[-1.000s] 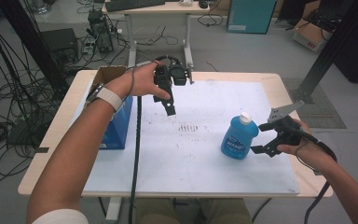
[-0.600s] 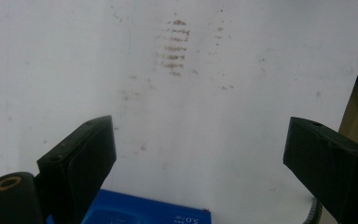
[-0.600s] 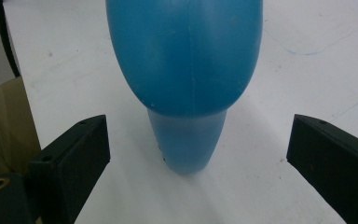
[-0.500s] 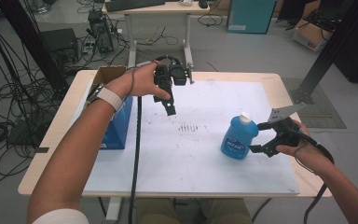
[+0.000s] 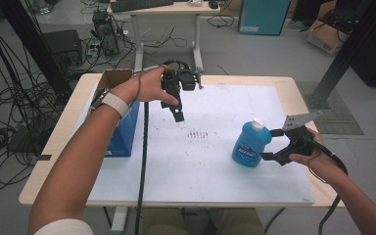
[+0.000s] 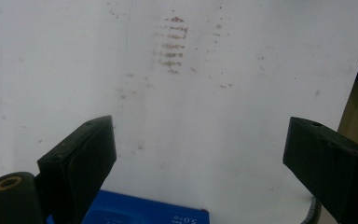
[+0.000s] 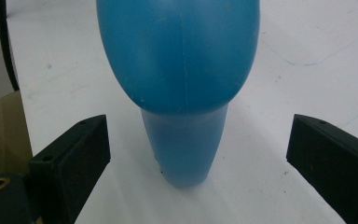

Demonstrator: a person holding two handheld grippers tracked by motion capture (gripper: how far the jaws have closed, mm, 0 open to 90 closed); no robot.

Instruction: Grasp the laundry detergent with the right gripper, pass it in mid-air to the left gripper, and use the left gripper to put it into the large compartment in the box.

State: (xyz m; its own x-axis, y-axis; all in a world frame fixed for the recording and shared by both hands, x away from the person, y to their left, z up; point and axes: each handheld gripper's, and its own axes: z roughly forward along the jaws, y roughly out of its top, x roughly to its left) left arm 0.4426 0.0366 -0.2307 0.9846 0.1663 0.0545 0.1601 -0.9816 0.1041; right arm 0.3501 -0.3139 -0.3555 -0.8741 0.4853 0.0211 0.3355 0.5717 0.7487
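Standing upright on the white worktop point(image 5: 200, 166) in the high view: blue bottle point(image 5: 247, 146), right gripper point(image 5: 273, 145) just beside it, left gripper point(image 5: 178, 111) well apart. Left gripper view: fingers point(image 6: 81, 161) wide, empty. Right gripper view: fingers point(image 7: 72, 161) wide, flanking the bottle, not touching.

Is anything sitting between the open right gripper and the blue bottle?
No. In the right gripper view the blue bottle stands just ahead of the right gripper, with bare white sheet between; the high view agrees.
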